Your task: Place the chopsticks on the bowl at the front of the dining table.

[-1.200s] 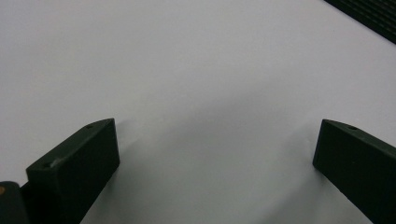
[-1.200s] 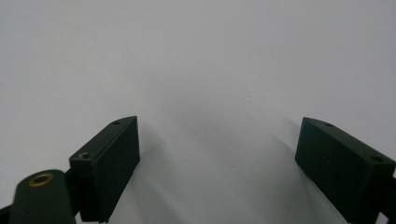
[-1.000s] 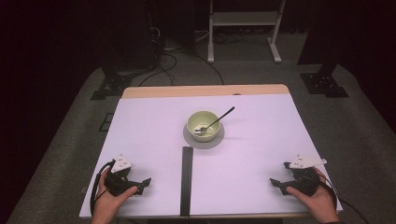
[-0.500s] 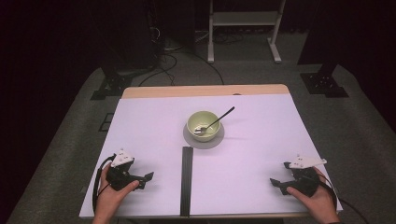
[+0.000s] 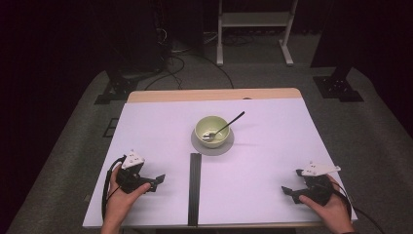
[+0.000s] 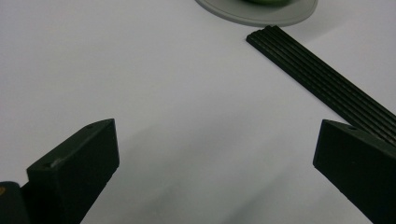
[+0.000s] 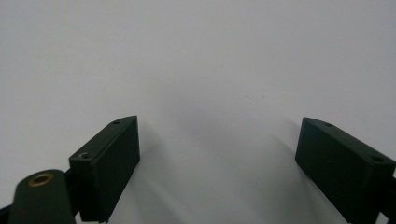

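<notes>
Over on the left, my left gripper (image 5: 158, 179) sits near the front left corner of the white table (image 5: 272, 161), jaws spread wide with nothing between them. In the left gripper view they frame bare tabletop, and the black ribbed strip (image 6: 322, 86) runs off diagonally on the right side, its far end just short of the grey saucer (image 6: 254, 11). Moving toward the middle, that black strip lies lengthwise from the front edge up to the saucer. The pale green bowl (image 5: 211, 129) sits on the saucer around the table's centre, with a spoon (image 5: 224, 127) resting in it, handle leaning out to the back right. Far right, my right gripper (image 5: 287, 191) rests near the front right corner, jaws also wide apart and holding nothing.
</notes>
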The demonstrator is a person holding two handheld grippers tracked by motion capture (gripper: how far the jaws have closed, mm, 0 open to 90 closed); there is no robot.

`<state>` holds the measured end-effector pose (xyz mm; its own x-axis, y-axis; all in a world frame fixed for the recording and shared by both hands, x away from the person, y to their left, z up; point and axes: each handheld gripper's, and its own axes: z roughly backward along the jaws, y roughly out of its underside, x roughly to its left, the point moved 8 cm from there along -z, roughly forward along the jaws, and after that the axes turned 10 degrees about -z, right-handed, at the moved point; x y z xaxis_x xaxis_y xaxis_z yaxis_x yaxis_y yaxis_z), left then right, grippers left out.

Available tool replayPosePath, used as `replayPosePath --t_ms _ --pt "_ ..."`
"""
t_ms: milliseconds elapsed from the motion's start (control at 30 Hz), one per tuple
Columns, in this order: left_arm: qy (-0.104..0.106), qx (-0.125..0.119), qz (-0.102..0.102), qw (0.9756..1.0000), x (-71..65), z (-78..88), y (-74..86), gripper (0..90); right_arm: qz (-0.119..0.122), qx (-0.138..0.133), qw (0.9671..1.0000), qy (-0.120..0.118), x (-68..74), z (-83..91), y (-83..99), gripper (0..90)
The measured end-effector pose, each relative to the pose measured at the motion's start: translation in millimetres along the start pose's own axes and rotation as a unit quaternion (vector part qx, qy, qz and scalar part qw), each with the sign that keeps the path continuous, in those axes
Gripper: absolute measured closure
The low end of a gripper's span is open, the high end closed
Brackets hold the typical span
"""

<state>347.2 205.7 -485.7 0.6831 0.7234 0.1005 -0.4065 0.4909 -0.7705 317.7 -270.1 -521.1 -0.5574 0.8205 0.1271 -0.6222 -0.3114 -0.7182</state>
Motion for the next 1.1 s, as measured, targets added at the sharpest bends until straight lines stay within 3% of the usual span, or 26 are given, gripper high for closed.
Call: replayPosePath --t_ms 333,700,1100 --pt "0.002 -0.007 -0.007 0.9999 -3.5 -8.4 -15.2 0.0 0.0 0.0 1.0 0.0 0.0 0.0 0.1 12.1" --pt "0.001 -0.002 -0.021 0.9998 -7.5 -21.2 -29.3 0.0 0.0 0.0 1.0 0.0 0.1 0.0 0.1 12.1" --pt "0.001 0.004 -0.023 0.9997 -7.5 -33.9 -37.5 0.0 0.0 0.0 1.0 0.0 0.1 0.0 0.1 12.1"
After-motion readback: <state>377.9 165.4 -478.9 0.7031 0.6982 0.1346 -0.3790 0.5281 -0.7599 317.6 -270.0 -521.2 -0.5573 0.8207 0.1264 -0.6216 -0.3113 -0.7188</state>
